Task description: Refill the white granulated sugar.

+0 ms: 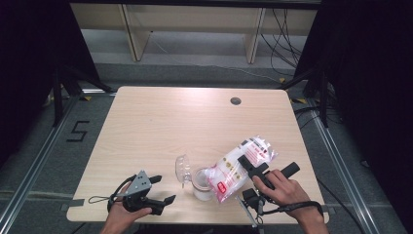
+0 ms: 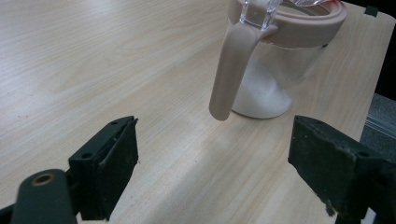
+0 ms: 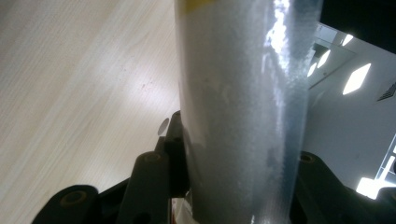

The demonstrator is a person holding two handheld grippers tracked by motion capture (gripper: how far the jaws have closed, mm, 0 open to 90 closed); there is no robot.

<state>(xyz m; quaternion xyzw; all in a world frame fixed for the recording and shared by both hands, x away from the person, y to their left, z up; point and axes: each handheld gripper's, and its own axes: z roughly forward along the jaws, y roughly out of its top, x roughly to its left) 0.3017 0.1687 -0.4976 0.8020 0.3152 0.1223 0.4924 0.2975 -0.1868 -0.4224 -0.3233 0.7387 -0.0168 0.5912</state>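
Two right gripper (image 1: pixel 254 169) fingers clamp bag (image 1: pixel 238 165) over jar (image 1: pixel 201 183); left gripper (image 1: pixel 163 190) fingers wide.

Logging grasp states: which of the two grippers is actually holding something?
The right gripper: its fingers clamp the plastic bag tilted over the jar. The left gripper is open.

left gripper (image 1: pixel 160 190): black, grey three-cornered plate | right gripper (image 1: pixel 251 165): black, wrist strap

Setting: a recording lab or test bay. One pale wood-laminate table with rounded corners (image 1: pixel 146 126) stands on grey floor between metal floor rails (image 1: pixel 34 165), with black curtains (image 1: pixel 29 48) at both sides. Loose black cables (image 1: pixel 285 29) trail behind; a black floor marking (image 1: pixel 78 130) lies left.
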